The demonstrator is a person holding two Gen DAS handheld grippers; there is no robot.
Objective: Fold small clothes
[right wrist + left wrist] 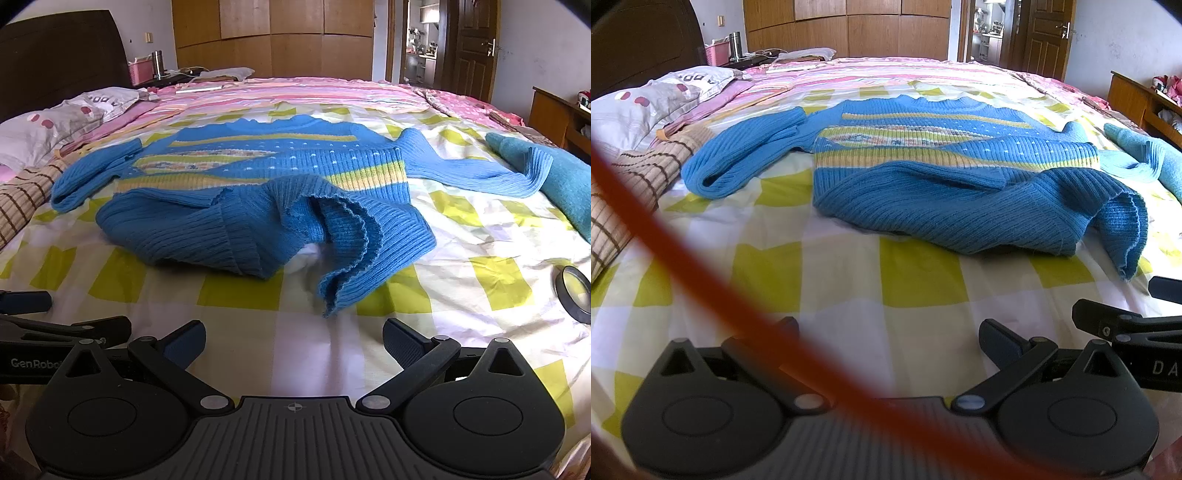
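Two grippers, both low over the bed near its front edge, side by side, neither touching any cloth. Left to right across the scene:

Far left: dark headboard point(62, 55), grey pillow point(48, 125) with red spots, and a brown striped mat point(631, 184) along the bed's left side.

Left gripper point(886, 332): jaws spread wide, nothing between them, over bare checked sheet point(820, 266). An out-of-focus orange cord point(683, 240) crosses the left wrist view diagonally and hides most of the left finger.

Centre: blue knitted sweater point(258, 173) lies spread on the yellow-and-white checked sheet, neck toward the far side of the bed, yellow and patterned bands across the chest. Left sleeve point(738, 162) bent back on itself beside the mat. Lower hem point(340, 243) is rumpled and turned up over the body, one corner standing in loose ruffles that point toward the cameras. Right sleeve point(472, 173) stretched out flat to the right, its cuff touching a teal folded cloth point(561, 184).

Right gripper point(293, 341): jaws spread wide, empty, aimed at the ruffled hem corner, which sits just ahead of the fingertips but apart from them. Its fingers also show at the right edge of the left wrist view.

Right: black ring with a glass centre point(574, 291) lies on the sheet near the right gripper. Wooden cabinet point(554, 110) at far right; wardrobe point(273, 37) and open door point(469, 48) behind the bed
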